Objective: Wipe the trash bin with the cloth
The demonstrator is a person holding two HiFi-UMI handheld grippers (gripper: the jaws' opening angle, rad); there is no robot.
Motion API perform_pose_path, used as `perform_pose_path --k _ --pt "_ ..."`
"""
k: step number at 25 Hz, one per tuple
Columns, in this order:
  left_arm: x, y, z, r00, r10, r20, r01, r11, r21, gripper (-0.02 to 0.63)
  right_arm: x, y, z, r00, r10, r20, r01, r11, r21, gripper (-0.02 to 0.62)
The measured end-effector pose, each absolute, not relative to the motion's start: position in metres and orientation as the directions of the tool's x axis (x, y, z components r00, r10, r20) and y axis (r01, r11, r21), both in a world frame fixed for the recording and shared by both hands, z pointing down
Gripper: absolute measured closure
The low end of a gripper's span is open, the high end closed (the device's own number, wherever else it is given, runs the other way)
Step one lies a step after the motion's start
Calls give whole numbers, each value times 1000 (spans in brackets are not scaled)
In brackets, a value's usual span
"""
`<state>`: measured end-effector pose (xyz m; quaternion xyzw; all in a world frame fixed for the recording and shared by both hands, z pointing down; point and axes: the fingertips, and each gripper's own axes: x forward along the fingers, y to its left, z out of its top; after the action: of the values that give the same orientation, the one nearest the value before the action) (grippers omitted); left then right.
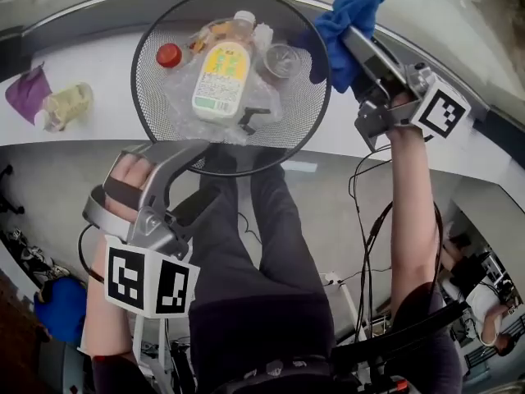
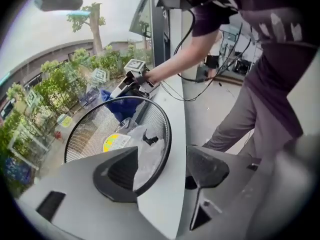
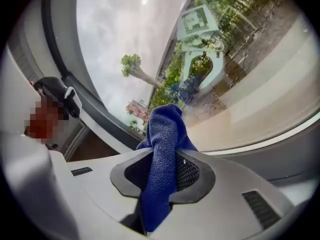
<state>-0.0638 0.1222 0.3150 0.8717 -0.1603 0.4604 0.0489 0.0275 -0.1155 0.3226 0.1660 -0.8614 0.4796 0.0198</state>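
A black wire-mesh trash bin (image 1: 156, 97) stands on the white ledge, holding a yellow-labelled bottle (image 1: 221, 76), a red cap, a clear cup and plastic wrap. My right gripper (image 1: 349, 41) is shut on a blue cloth (image 1: 349, 19) at the bin's far right rim. In the right gripper view the cloth (image 3: 165, 149) hangs pinched between the jaws of the right gripper (image 3: 167, 159). My left gripper (image 1: 197, 150) is at the near rim, open. In the left gripper view the bin's rim (image 2: 166, 134) passes between the wide jaws of the left gripper (image 2: 162, 156); no pad presses on it.
A purple cloth (image 1: 29, 91) and a pale bottle (image 1: 67, 103) lie on the ledge (image 1: 98, 64) to the bin's left. A window runs behind the ledge. The person's legs and loose cables (image 1: 365, 220) are below the ledge's front edge.
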Motion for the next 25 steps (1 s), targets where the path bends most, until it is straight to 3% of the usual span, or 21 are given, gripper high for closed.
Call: perform_pose_path --k 3,10,18,25 --pt "-65 111 320 493 -291 820 -340 -932 -126 414 20 -93 345 -951 -196 239 -303 439 -846 502" --pt "-67 109 320 494 -289 820 -354 -928 -115 414 37 -62 369 -945 -279 168 -217 153 -964 502" --pt "-67 108 319 482 -294 825 -386 -917 -101 413 44 3 382 -935 -348 68 -53 -53 -997 502" --pt "-67 109 322 455 -309 835 -376 -917 -134 414 28 67 382 -973 -211 90 -71 -96 -993 502"
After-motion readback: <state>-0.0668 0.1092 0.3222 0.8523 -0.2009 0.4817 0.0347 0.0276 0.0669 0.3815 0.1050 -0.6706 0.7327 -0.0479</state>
